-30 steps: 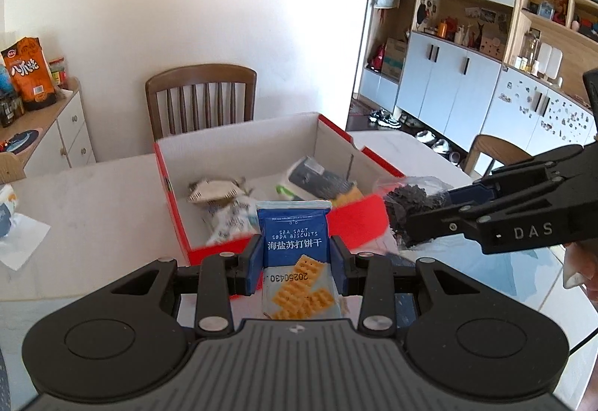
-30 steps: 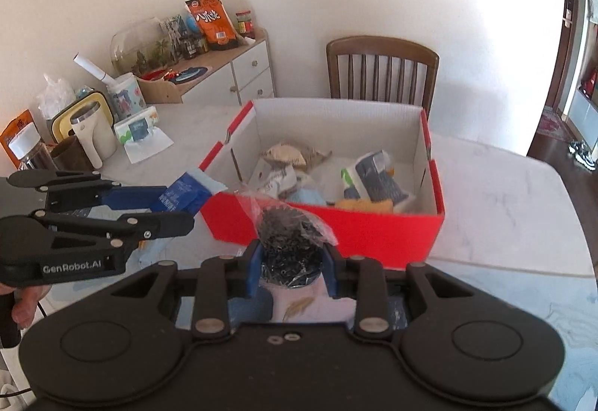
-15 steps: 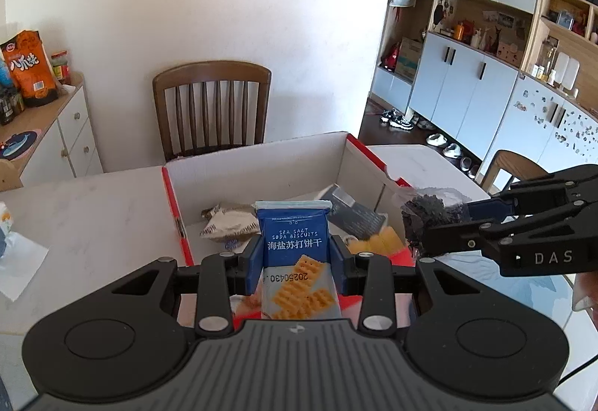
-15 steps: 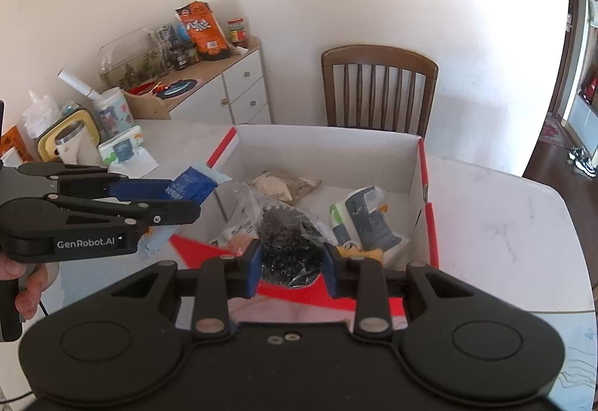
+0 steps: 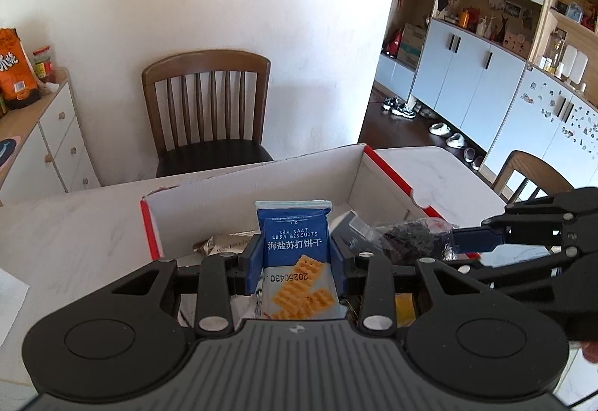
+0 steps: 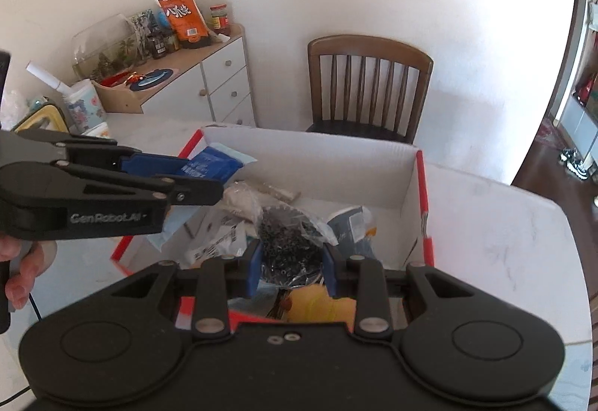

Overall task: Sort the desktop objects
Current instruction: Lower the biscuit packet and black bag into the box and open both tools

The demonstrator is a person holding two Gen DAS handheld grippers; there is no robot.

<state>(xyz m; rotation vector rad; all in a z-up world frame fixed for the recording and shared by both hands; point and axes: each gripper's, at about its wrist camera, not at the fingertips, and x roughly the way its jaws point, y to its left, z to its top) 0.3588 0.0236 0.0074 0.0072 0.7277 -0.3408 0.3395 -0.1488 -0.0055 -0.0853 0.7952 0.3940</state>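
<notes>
1. The left tool (image 5: 295, 263) is seen closed on a blue packet of sea salt soda biscuits (image 5: 294, 250), which is pinched upright between the blue pads (image 5: 254, 261).
2. The biscuit packet is held above the open red-and-white box (image 5: 388, 168), over its near left part; in the right wrist view the same packet (image 6: 213, 164) is seen raised over the box's left wall.
3. The right tool (image 6: 289, 267) is closed on a clear bag of small dark pieces (image 6: 287, 243), which is clamped between its blue pads (image 6: 254, 269).
4. This bag is also held over the box interior, towards the near side; in the left wrist view the bag (image 5: 411, 239) is seen to the right of the biscuit packet, apart from it.
5. Several wrapped items are seen lying on the box floor: a pale crumpled wrapper (image 6: 239, 198), a grey-and-white pouch (image 6: 351, 220) and something yellow (image 6: 317, 306) close under the right tool.
6. The box is set on a pale marble-patterned bench (image 6: 486, 224).
7. A brown wooden chair (image 5: 205, 112) is placed behind the bench against the white wall.
8. Part of a hand (image 6: 20, 265) is seen on the left tool's handle.
</notes>
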